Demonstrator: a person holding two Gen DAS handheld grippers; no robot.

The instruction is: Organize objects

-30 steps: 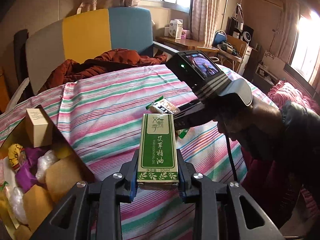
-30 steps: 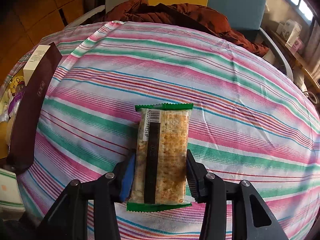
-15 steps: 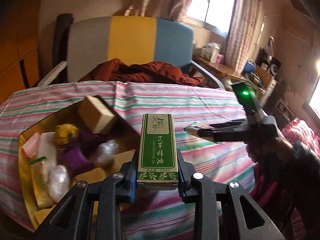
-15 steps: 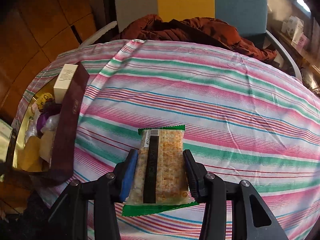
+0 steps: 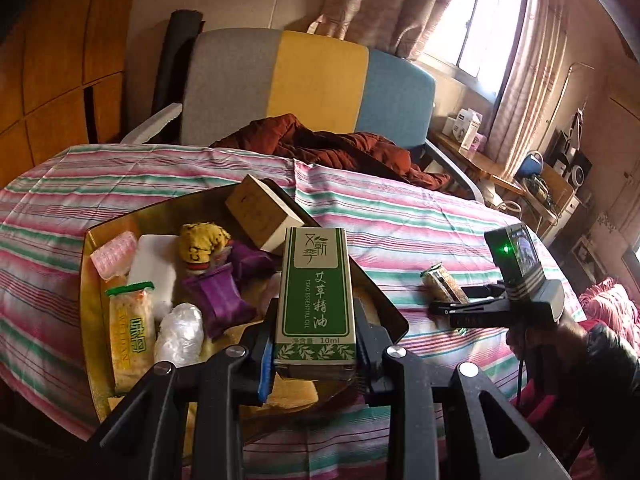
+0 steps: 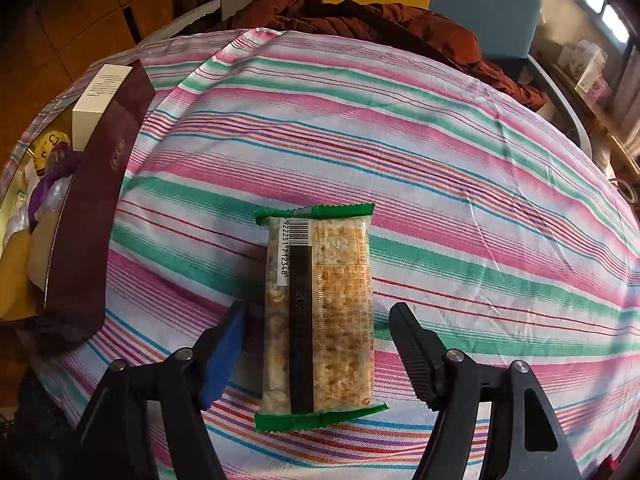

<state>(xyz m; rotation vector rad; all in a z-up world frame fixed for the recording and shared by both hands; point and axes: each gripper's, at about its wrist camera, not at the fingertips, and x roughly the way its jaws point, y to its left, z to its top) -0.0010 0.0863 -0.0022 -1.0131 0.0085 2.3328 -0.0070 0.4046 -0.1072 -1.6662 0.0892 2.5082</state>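
The left gripper (image 5: 314,344) tips down over the open dark-brown box with a shiny gold inside (image 5: 90,276). Its jaws are squeezed tight on the bottom of a tall green-and-white cardboard carton (image 5: 315,294), which stands straight up between them. The carton is smooth, with square edges and little leaves printed along the bottom.

The right gripper (image 6: 316,354) points steeply down at the striped pink, green and white cloth (image 6: 460,168). Its jaws have just been opening and now stand partly apart. A flat clear snack packet with crinkly green ends (image 6: 320,316) lies on the cloth between them, and neither pad touches it. One pad is blue, the other black and ridged. From the left camera, this gripper is at about 3 o'clock, held by a hand in a dark sleeve (image 5: 592,356), with the packet just past its tips.

Inside the box, at about 9 o'clock from the carton, are another green-ended snack packet (image 5: 130,336), a crumpled purple wrapper (image 5: 222,298), a white block (image 5: 154,268) and a plain tan cardboard box (image 5: 262,216) leaning on the far wall.
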